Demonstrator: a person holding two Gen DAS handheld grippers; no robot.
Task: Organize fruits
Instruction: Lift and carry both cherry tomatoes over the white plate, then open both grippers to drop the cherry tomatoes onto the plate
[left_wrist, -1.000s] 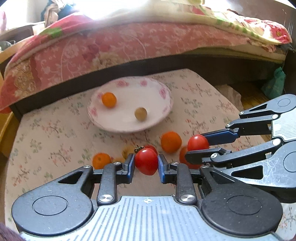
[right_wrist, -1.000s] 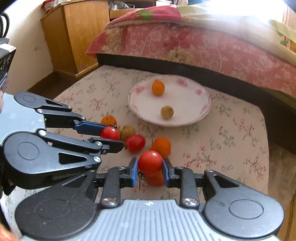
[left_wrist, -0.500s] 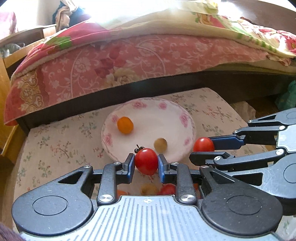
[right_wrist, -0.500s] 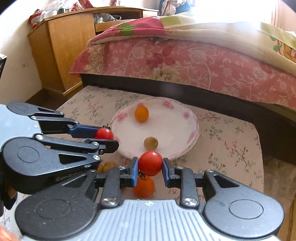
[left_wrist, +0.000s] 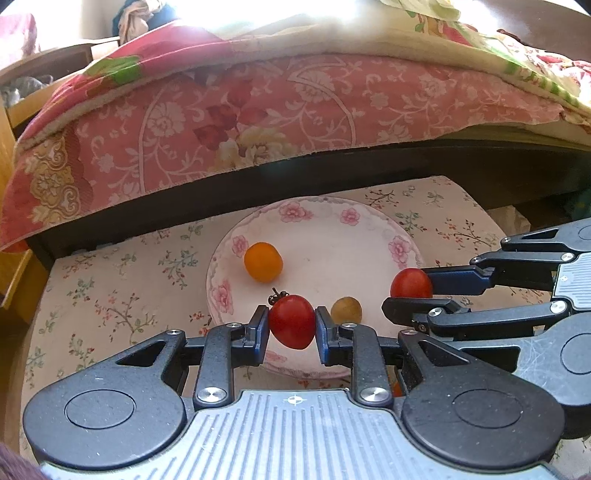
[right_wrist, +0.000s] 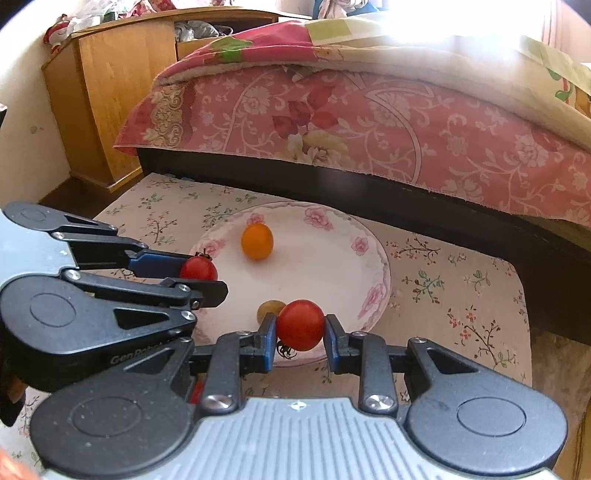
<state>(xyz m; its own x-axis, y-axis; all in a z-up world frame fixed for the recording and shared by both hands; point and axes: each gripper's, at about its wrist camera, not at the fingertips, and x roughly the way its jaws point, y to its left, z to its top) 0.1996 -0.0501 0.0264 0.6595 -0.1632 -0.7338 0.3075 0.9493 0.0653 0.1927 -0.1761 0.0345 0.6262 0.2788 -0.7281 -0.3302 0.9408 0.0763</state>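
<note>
Both grippers have carried their fruit forward over the plate (left_wrist: 402, 247): the left gripper (left_wrist: 291, 326) pinches a stemmed red tomato (left_wrist: 291, 326), the right gripper (right_wrist: 300, 330) another tomato (right_wrist: 301, 325). "GenRobo…" on the left gripper's body is cut off. An orange fruit (right_wrist: 257, 242) and a half-hidden yellowish fruit (right_wrist: 267, 309) lie on the plate.

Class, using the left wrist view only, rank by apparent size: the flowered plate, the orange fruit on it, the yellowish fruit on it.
1. Flowered plate
2. Orange fruit
3. Yellowish fruit, partly hidden behind the left tool's finger, so its full size is unsure.
</note>
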